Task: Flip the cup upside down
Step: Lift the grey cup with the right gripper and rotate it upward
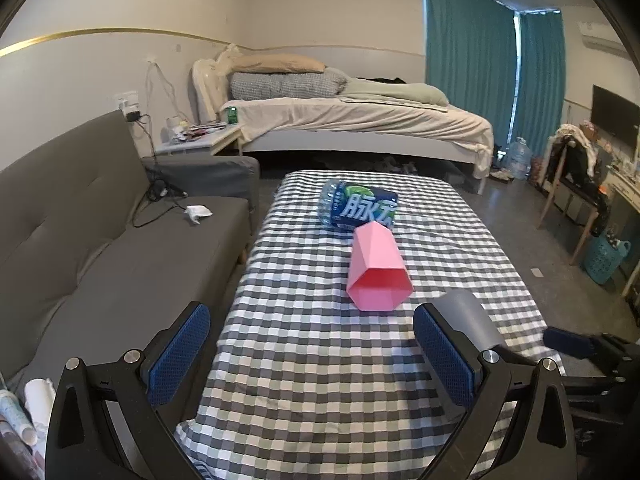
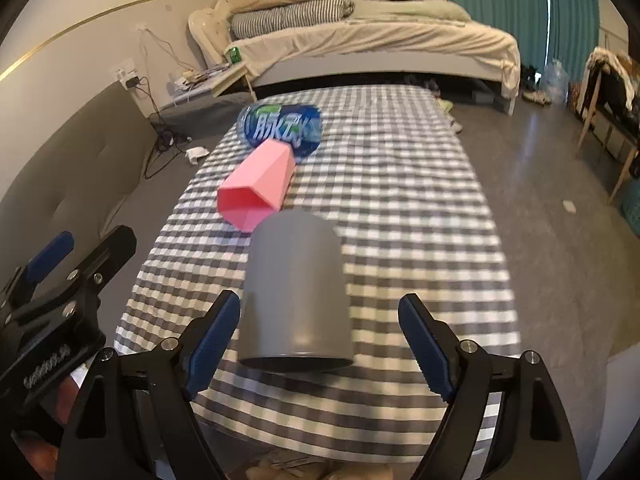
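between the fingers of the right tool (image 2: 319,344), at the near end of the checked surface (image 2: 420,208), a grey cup (image 2: 295,292) is seen standing mouth-down, its rim on the cloth and its closed base uppermost. it is judged light, stiff and smooth-walled, probably plastic, so it is expected to slip under a weak pinch and to tip on the soft cloth if nudged. the best hold is judged to be across the middle of its wall, from 9 and 3 o'clock, where the sides are nearly straight.

the right tool is spread wide; its left pad sits just beside the cup wall, though contact cannot be confirmed, and its right pad is well apart from it. nothing is gripped. the left tool (image 1: 312,356) is also spread wide and holds nothing, with the grey cup's top visible behind its right finger.

at 11 o'clock from the grey cup, a pink faceted cup (image 2: 256,184) is lying on its side, mouth toward the camera, its base against a blue bottle pack (image 2: 280,126). it is likewise judged light and rigid, and likely to roll little on its flat faces.
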`<state>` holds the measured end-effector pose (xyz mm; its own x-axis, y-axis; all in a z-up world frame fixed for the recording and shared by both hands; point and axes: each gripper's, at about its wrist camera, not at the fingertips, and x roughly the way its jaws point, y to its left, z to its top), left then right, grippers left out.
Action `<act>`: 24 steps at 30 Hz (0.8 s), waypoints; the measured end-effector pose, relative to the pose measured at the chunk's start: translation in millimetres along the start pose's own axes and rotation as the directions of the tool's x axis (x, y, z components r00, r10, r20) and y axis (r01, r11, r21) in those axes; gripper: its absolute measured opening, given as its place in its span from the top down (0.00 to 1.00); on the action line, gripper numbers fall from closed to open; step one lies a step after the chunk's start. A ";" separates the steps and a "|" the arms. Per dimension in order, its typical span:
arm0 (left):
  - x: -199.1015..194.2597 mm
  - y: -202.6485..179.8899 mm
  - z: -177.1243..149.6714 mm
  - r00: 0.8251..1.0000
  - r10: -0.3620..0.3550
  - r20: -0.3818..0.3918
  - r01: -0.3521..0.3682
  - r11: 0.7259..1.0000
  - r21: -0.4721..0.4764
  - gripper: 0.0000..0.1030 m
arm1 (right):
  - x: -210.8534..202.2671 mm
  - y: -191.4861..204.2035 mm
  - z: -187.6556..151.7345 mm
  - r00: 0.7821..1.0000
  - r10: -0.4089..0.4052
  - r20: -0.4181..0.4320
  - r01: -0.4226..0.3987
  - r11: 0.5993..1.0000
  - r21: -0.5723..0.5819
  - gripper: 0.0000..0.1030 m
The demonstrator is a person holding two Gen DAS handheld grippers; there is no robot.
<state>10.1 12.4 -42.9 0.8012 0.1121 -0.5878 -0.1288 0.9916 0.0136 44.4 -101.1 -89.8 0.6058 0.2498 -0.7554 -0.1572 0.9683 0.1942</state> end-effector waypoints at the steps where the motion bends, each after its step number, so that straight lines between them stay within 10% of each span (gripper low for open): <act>1: -1.7 -0.2 1.7 1.000 -0.004 0.006 0.004 1.000 -0.007 0.00 | -3.1 -3.8 1.2 1.000 0.001 0.009 -0.001 1.000 0.003 0.20; 18: 55.6 -87.3 23.6 0.979 -0.048 -0.199 0.062 0.996 0.065 0.00 | -33.9 -81.2 36.8 0.957 -0.259 0.133 0.260 0.966 0.015 0.21; 24: 85.3 -111.0 10.1 0.958 -0.042 -0.285 0.074 0.992 0.105 0.00 | -12.0 -94.4 31.1 0.972 -0.209 0.107 0.203 0.977 0.063 0.21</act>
<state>98.6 -87.4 -86.4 0.6060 0.0475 -0.7940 -0.0070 0.9985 0.0544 76.2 -195.5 -79.6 0.7052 0.0405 -0.7079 0.0189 0.9969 0.0758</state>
